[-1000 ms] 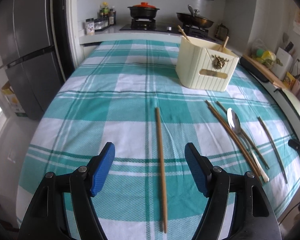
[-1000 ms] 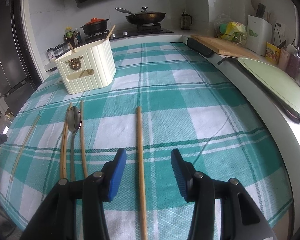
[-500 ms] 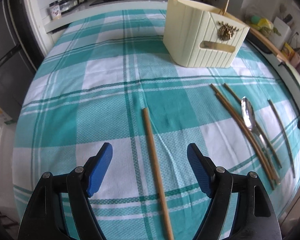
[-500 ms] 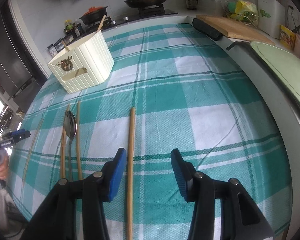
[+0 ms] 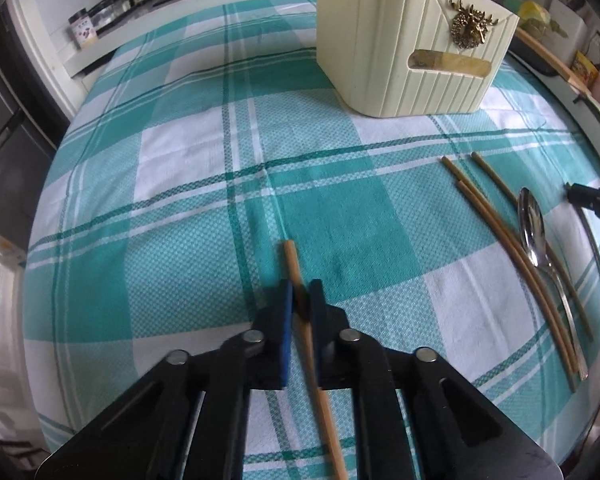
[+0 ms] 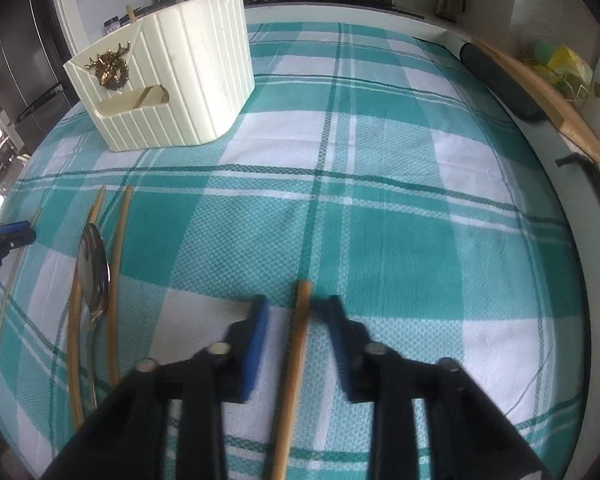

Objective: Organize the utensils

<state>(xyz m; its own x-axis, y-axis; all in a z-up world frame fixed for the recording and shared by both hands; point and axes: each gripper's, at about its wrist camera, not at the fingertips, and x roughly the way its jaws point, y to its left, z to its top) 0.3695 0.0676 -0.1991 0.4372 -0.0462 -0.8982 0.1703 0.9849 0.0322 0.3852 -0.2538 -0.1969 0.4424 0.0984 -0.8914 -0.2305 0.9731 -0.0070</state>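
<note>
Your left gripper [image 5: 300, 298] clamps a wooden chopstick [image 5: 290, 256] lying on the table [image 5: 180, 200]; your right gripper [image 6: 296, 312] straddles another chopstick [image 6: 302, 304], pads apart, closing.

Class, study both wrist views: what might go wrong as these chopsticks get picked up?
The left hand-held gripper, jaws closing, pinches its chopstick near the far tip; the long rest may sag when lifted.
The right hand-held gripper, also closing, has not yet touched a slanted second chopstick, which may roll away.
</note>
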